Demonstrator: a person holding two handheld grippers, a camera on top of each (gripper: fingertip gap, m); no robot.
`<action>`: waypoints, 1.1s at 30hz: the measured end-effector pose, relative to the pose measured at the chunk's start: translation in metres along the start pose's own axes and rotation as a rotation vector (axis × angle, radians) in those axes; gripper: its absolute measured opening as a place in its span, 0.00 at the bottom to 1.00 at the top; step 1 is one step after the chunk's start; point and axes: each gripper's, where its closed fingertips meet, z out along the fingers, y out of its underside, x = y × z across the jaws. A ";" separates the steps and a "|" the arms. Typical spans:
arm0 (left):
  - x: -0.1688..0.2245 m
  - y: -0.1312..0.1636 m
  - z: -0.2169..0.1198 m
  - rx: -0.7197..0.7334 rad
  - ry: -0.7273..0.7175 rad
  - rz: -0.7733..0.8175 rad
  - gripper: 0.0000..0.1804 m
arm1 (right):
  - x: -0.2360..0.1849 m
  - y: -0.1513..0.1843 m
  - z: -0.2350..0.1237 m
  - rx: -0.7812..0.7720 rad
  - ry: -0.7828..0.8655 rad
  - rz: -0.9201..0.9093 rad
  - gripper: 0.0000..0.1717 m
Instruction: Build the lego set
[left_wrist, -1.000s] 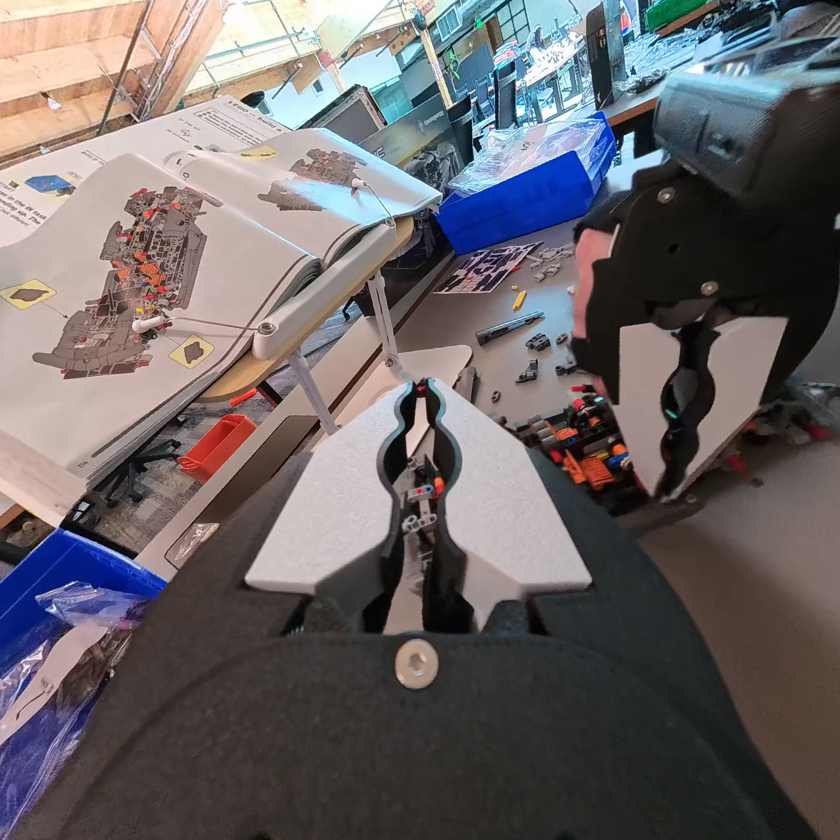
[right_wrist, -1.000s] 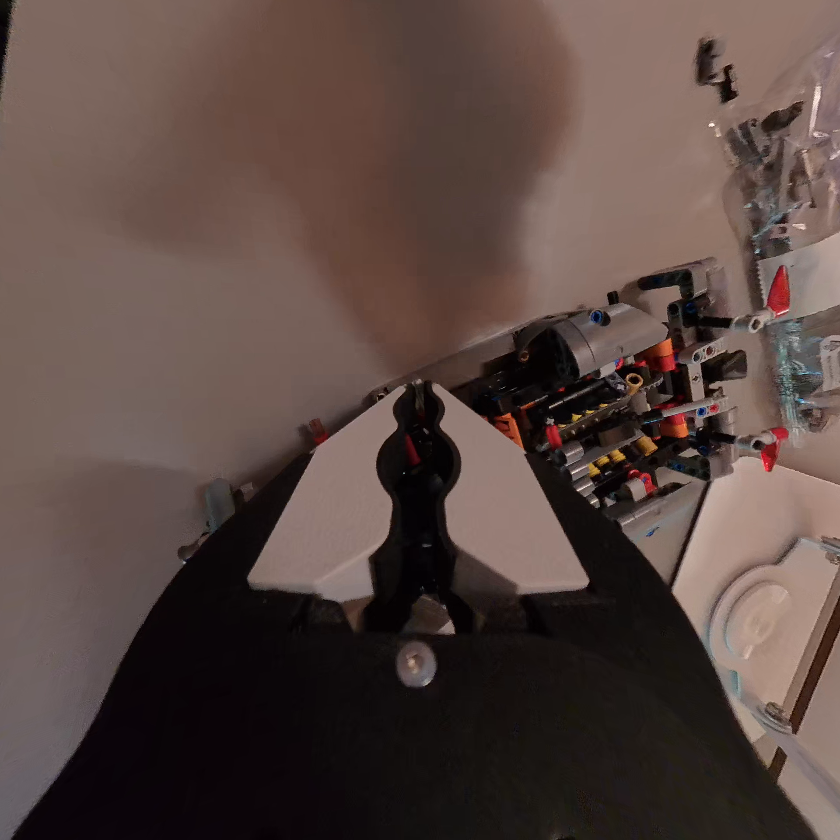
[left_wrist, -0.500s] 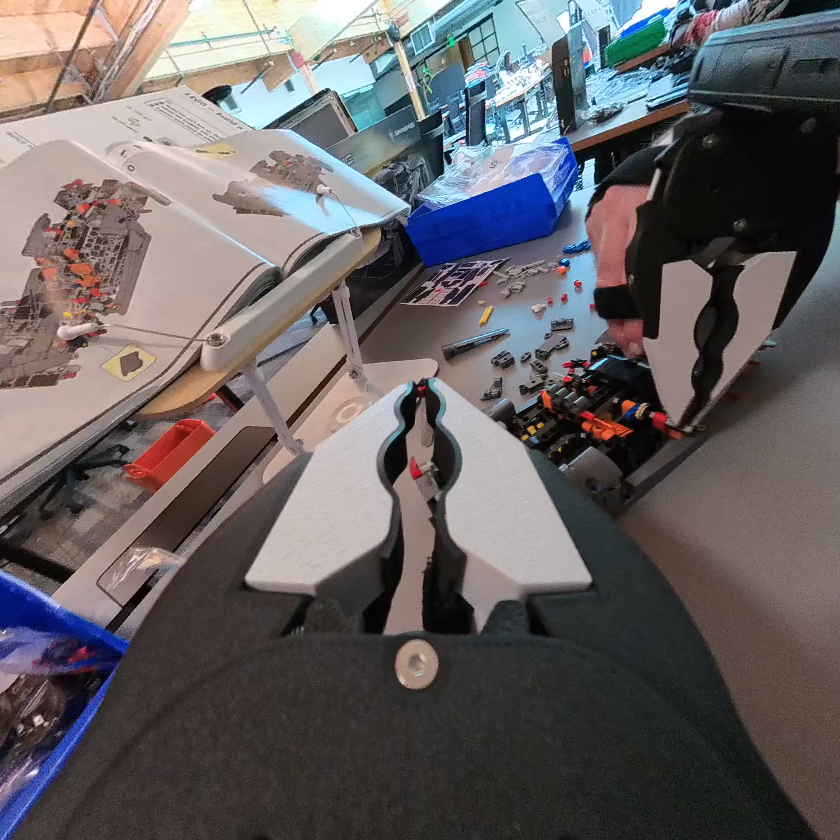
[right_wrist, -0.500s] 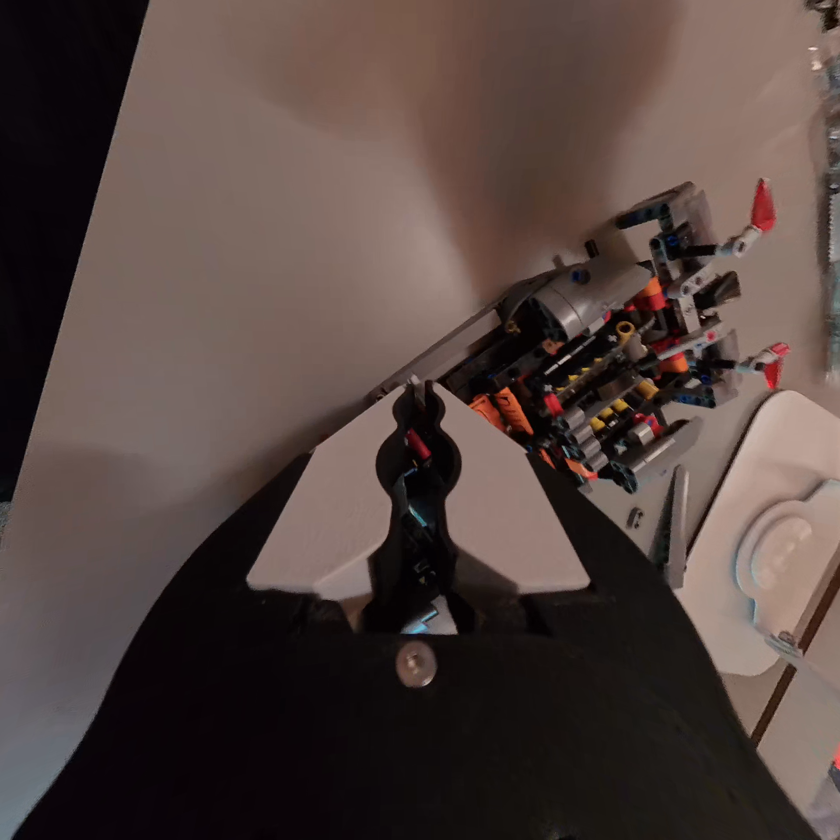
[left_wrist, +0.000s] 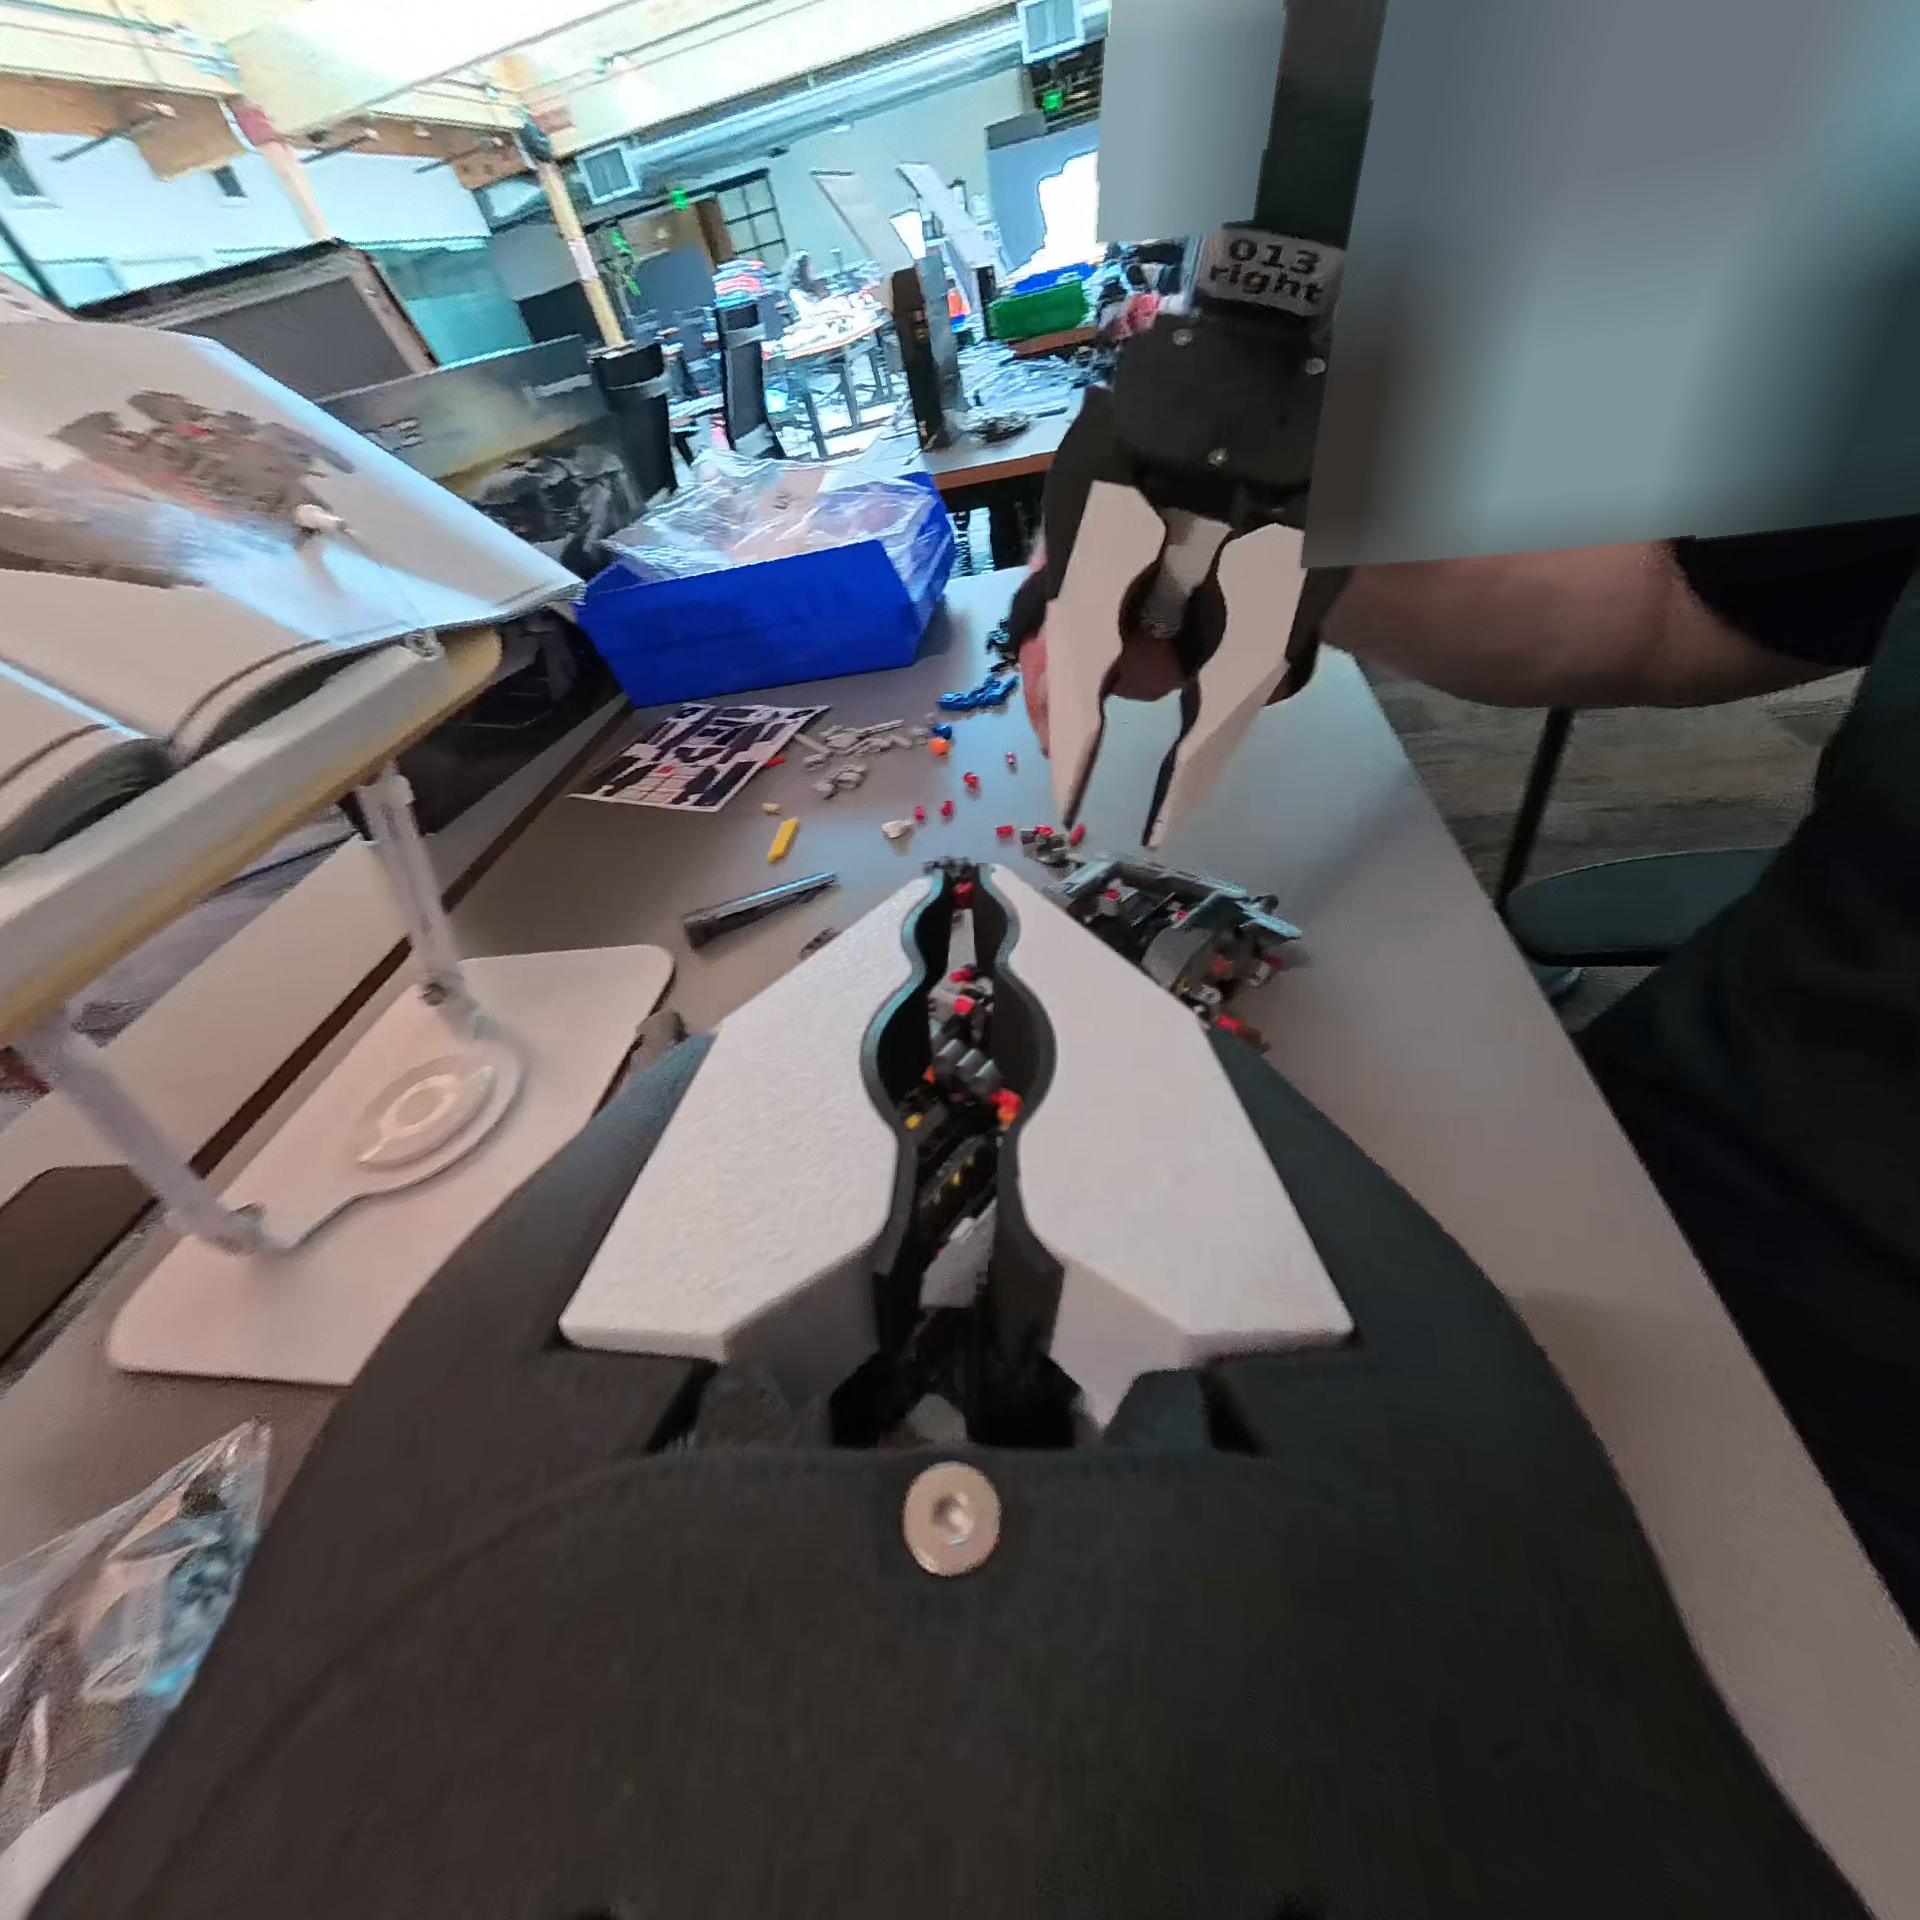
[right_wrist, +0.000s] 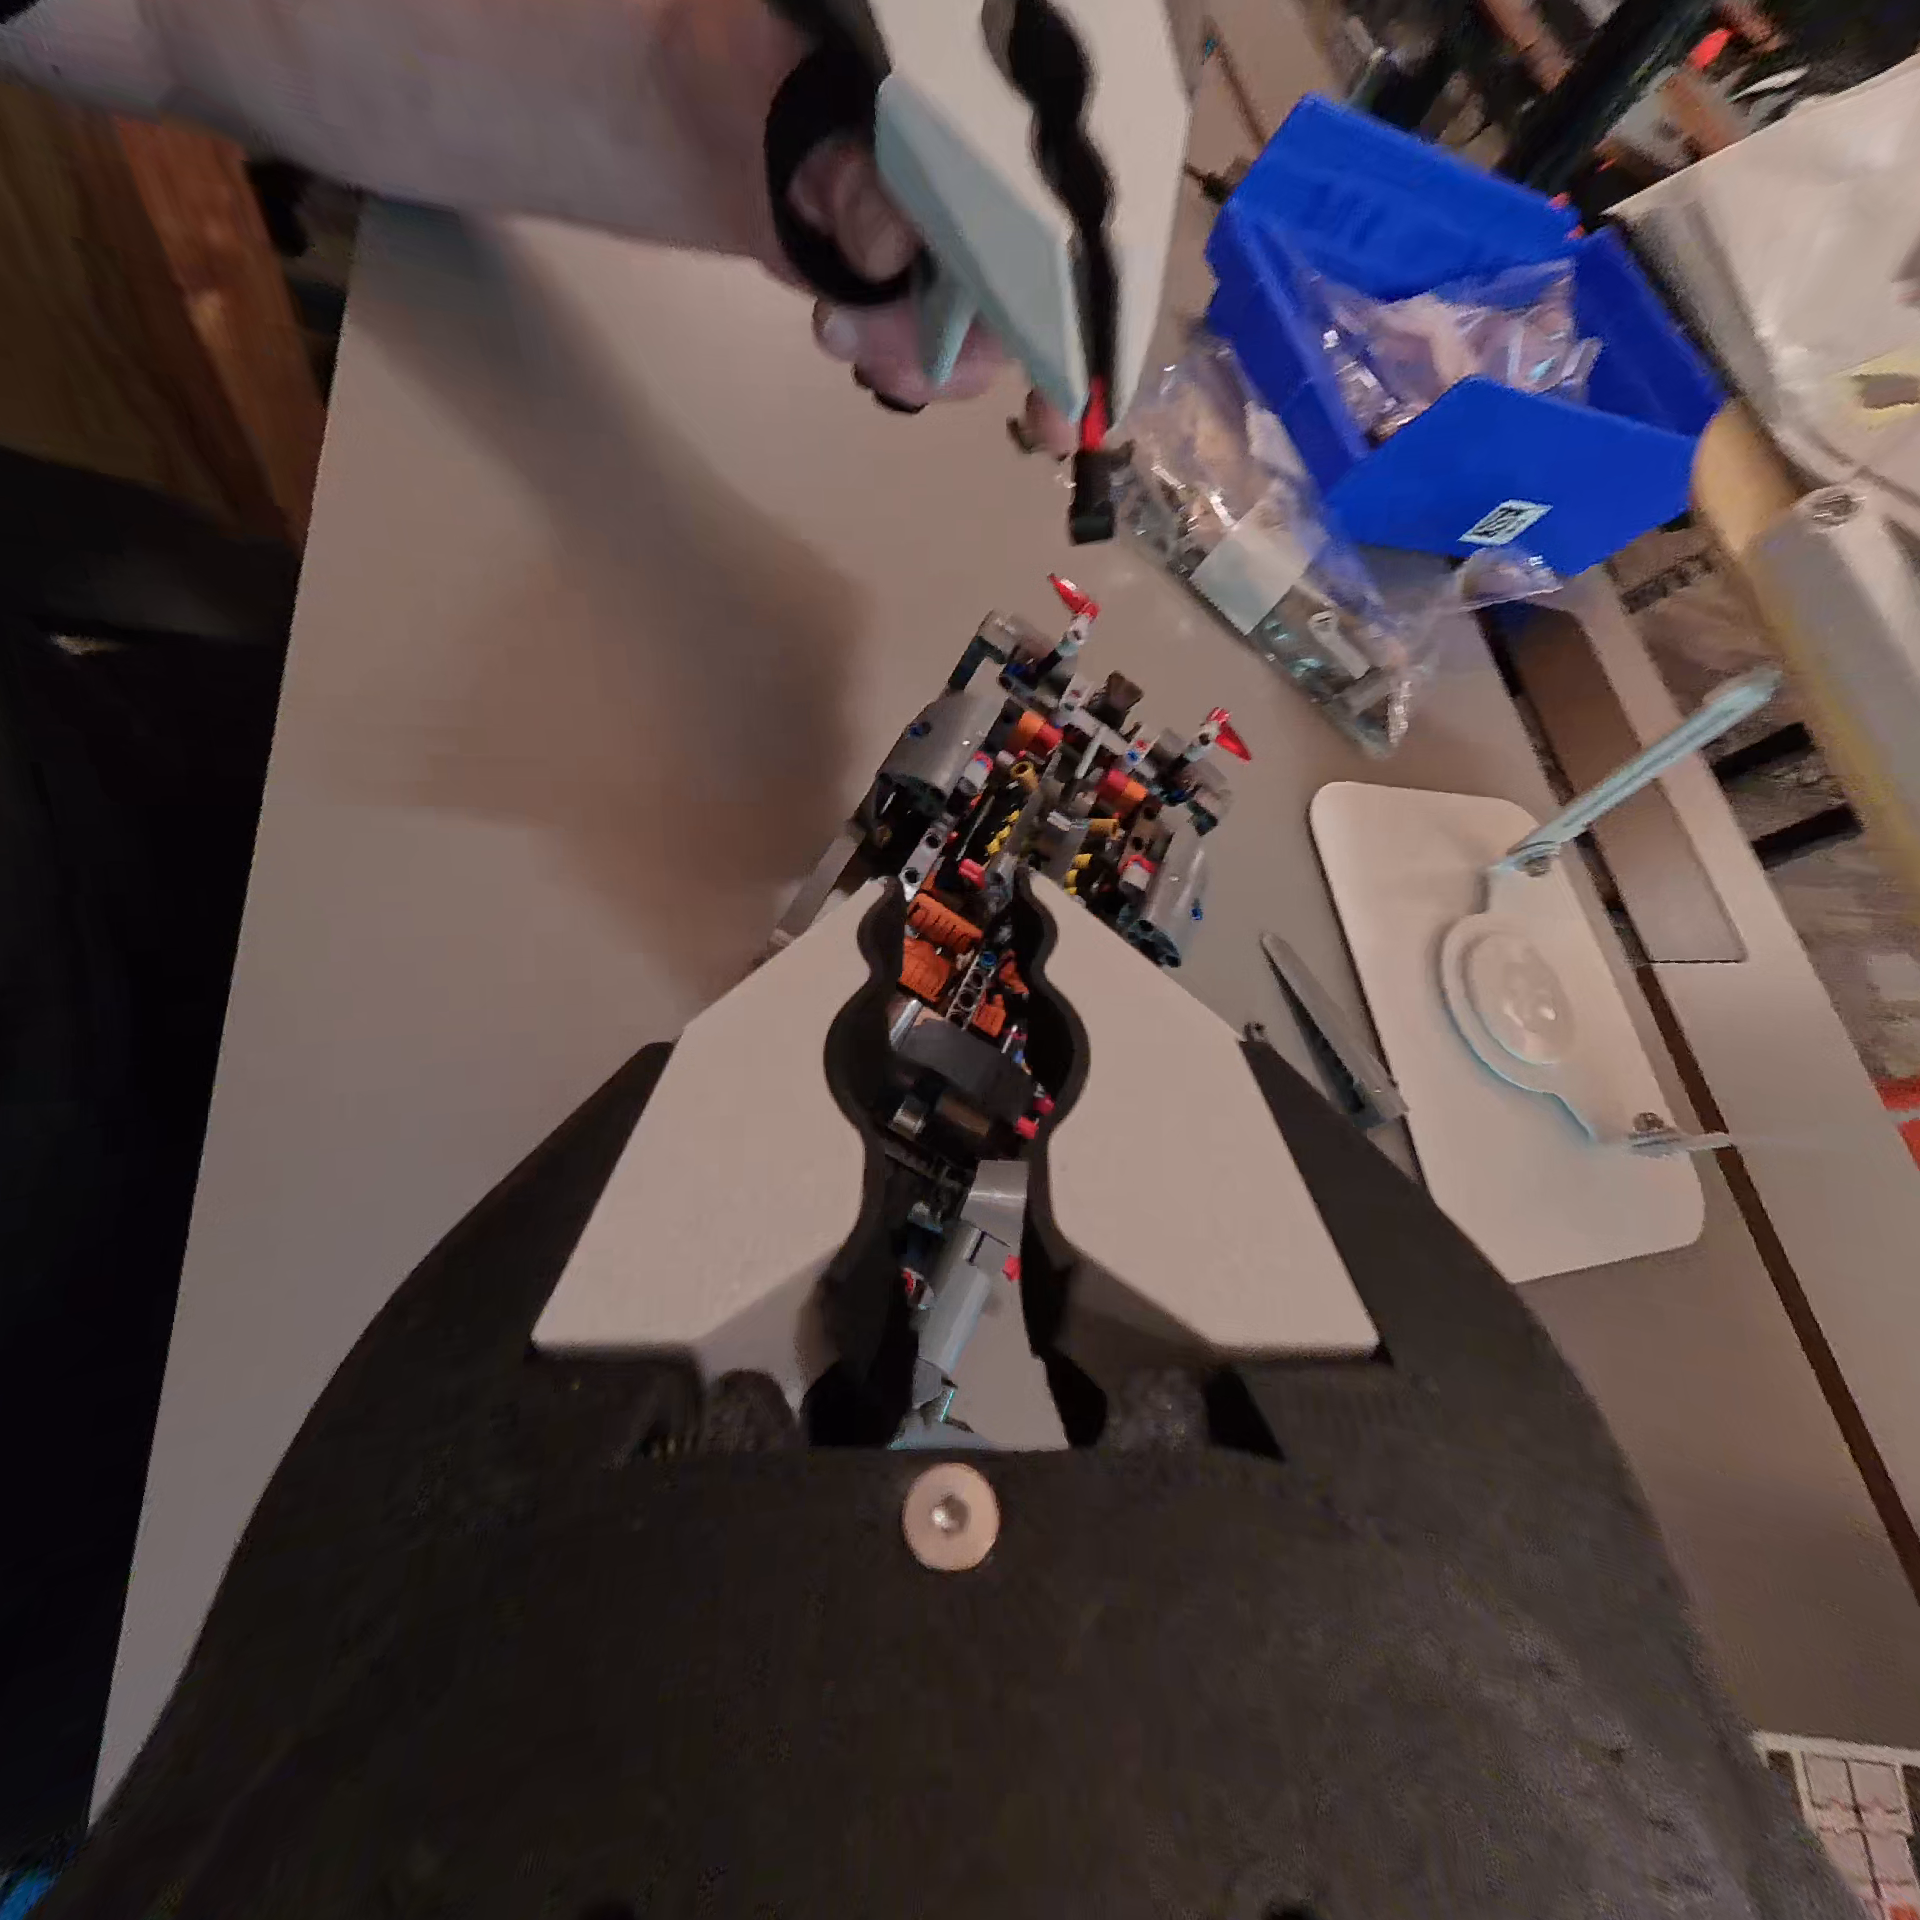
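right tongs (right_wrist: 961, 894) now parted, raised

the counter (right_wrist: 540, 644) looks smooth and matt. the brick model (right_wrist: 1049, 790) is glossy plastic, like the blue bin (right_wrist: 1455, 312). crinkled clear plastic bags (right_wrist: 1288, 520) shine. the tongs' white fingers (left_wrist: 790, 1122) look grainy, matt; paper manual (left_wrist: 208, 540).

Each handheld tool (left_wrist: 961, 883) has a broad matte-black textured body with a silver screw (left_wrist: 951, 1520) at six o'clock and two pale grey wedge-shaped fingers (left_wrist: 769, 1153) lined with wavy black pads. The right tool (left_wrist: 1117, 826) carries a grey label band at twelve o'clock. The person wears a dark short sleeve (left_wrist: 1808, 592).
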 end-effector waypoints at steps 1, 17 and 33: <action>0.002 0.000 0.003 0.000 0.011 -0.004 0.01 | 0.001 -0.001 -0.002 0.007 0.021 0.002 0.11; 0.061 0.055 0.036 -0.282 0.199 0.011 0.01 | -0.001 0.027 -0.010 -0.066 0.140 0.082 0.20; 0.073 0.091 0.052 -0.375 0.180 -0.086 0.01 | -0.010 0.055 0.014 -0.146 0.146 0.186 0.34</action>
